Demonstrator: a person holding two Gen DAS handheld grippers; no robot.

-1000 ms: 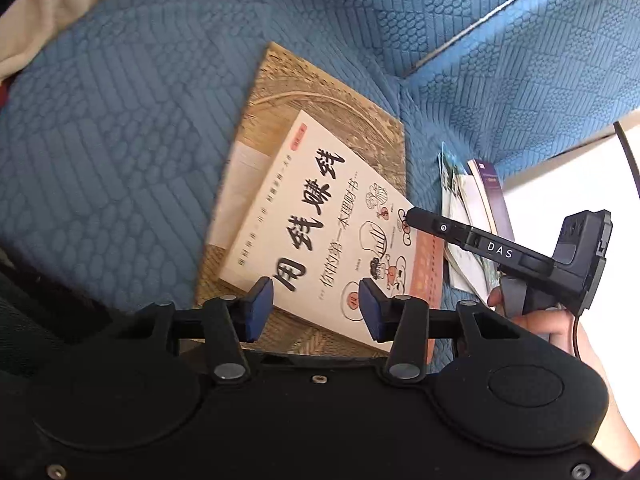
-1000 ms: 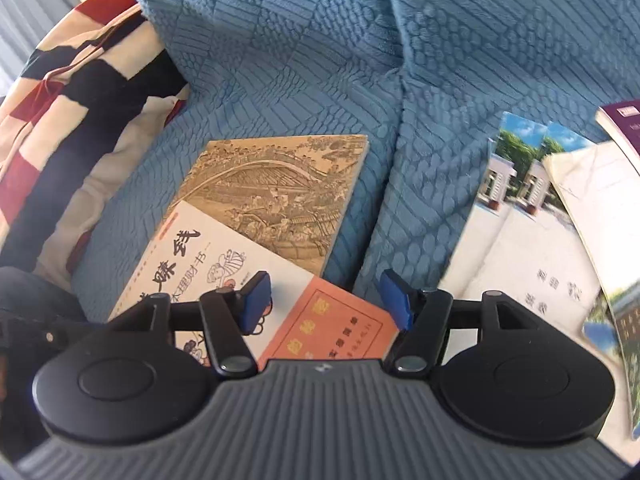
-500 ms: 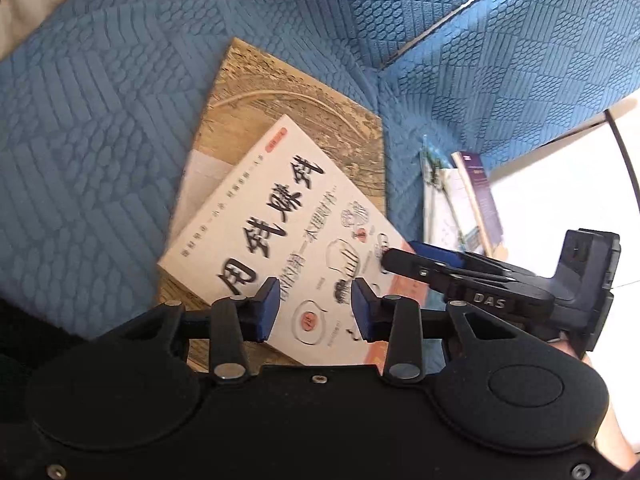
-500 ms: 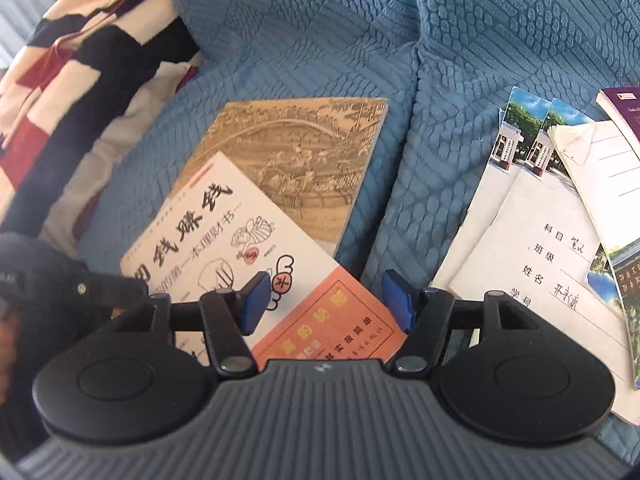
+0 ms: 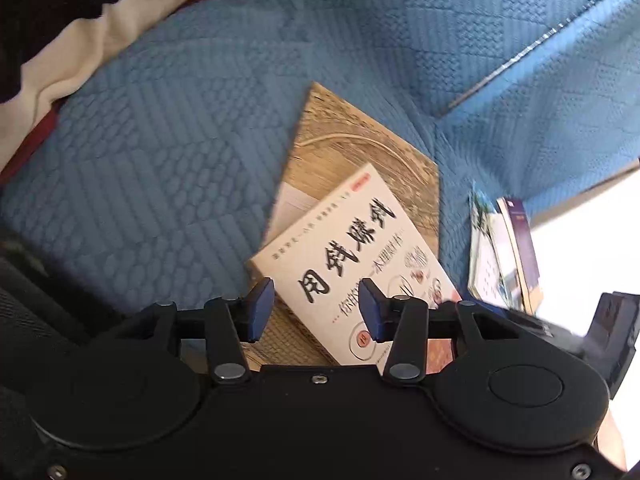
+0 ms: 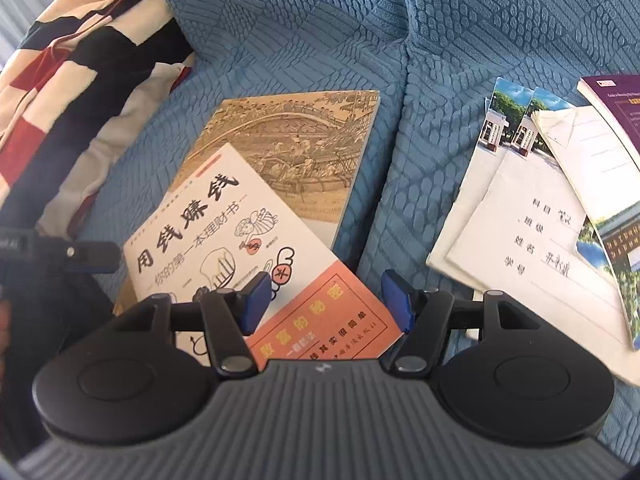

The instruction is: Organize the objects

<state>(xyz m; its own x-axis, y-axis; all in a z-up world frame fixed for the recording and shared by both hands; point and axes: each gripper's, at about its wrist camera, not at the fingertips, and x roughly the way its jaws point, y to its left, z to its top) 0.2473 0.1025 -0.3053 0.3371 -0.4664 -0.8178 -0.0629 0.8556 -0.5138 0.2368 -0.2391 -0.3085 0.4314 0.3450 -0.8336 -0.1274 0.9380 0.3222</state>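
So we've got a blue quilted sofa (image 6: 304, 32) carrying everything, and it's soft and squashy, so nothing sits dead flat and edges sink a bit into the cover. Biggest thing in play is the tan book with the old bridge drawing (image 6: 308, 140), lying flat on the left seat cushion; looks like a stiff-ish paperback, probably the heaviest of the lot, and we'd leave it as the base. On top of it, skewed, is the white book with black brush lettering and an orange corner (image 6: 236, 240), thinner and bendier, glossy cover so likely a bit slippery; we reckon the place to take it is the near orange corner, which overhangs toward us off the tan book. Over on the right cushion there's a fanned pile of thin booklets and exercise books (image 6: 540, 220), floppy and light, with a purple book (image 6: 616, 108) at the far edge; those will probably splay if pinched by one corner. Room-wise, bare seat to the left until the striped blanket (image 6: 72, 80), and a seam gap between cushions. Left hand-held gripper (image 5: 316, 308) is empty, its jaws just opened wider over the white book; right hand-held gripper (image 6: 326, 300) hangs wide open over the orange corner, holding nothing.
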